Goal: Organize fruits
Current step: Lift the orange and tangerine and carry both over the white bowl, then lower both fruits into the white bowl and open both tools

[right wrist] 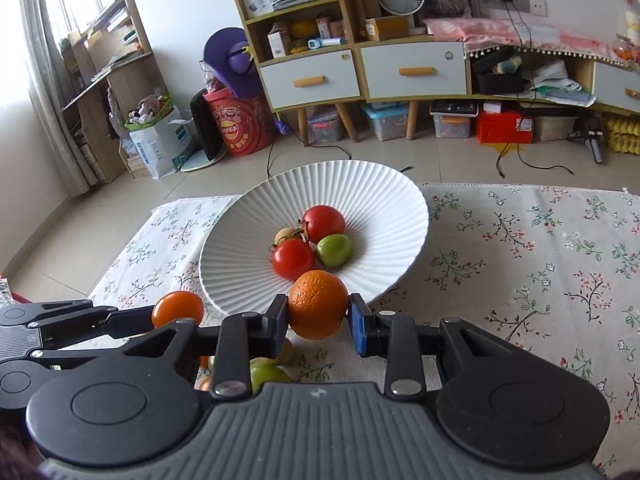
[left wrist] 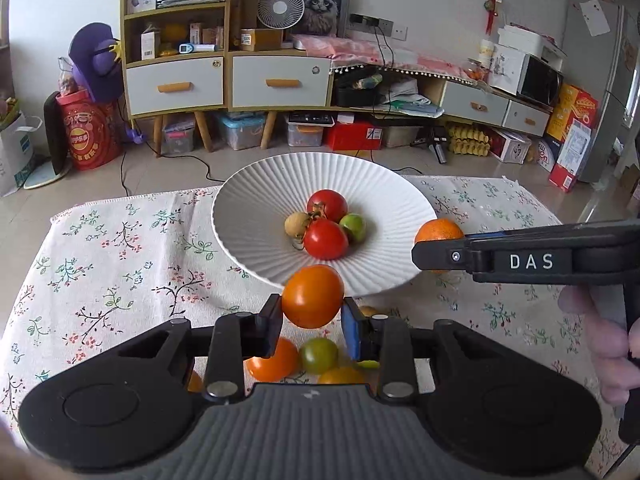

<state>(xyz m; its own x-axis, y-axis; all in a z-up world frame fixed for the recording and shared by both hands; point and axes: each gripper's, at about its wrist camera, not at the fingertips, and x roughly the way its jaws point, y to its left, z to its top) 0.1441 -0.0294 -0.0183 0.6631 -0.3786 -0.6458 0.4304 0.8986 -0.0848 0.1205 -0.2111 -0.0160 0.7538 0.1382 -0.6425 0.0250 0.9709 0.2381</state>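
We find the left gripper (left wrist: 312, 314) closed on an orange tomato (left wrist: 313, 296), held at its sides between the two pads and lifted clear of the floral tablecloth (left wrist: 120, 248), just short of the near rim of the white ribbed bowl (left wrist: 256, 184). The right gripper (right wrist: 318, 322) is likewise clamped on a mandarin (right wrist: 319, 304), hanging at the bowl's near edge on the other side. In the left view the right tool's arm reaches in from the right with the mandarin at its tip.

Inside the bowl we note two red tomatoes (left wrist: 326, 220), a small green fruit (left wrist: 353, 227) and a small tan fruit (left wrist: 296, 225), bunched at the centre. Beneath the left gripper, loose fruit remains on the cloth: an orange tomato (left wrist: 274, 358), a green one (left wrist: 319, 355) and a yellowish one, partly hidden.

Risks, in our judgement: both fruits are round and smooth-skinned and gripped near their widest line, so either could slip out if the hold slackens or the tool tilts. Both grippers close on the same bowl; they may knock each other. A release from height over the sloping ribbed wall could send fruit rolling into the cluster or out over the shallow rim. A low approach may strike the rim and shift the bowl on the cloth
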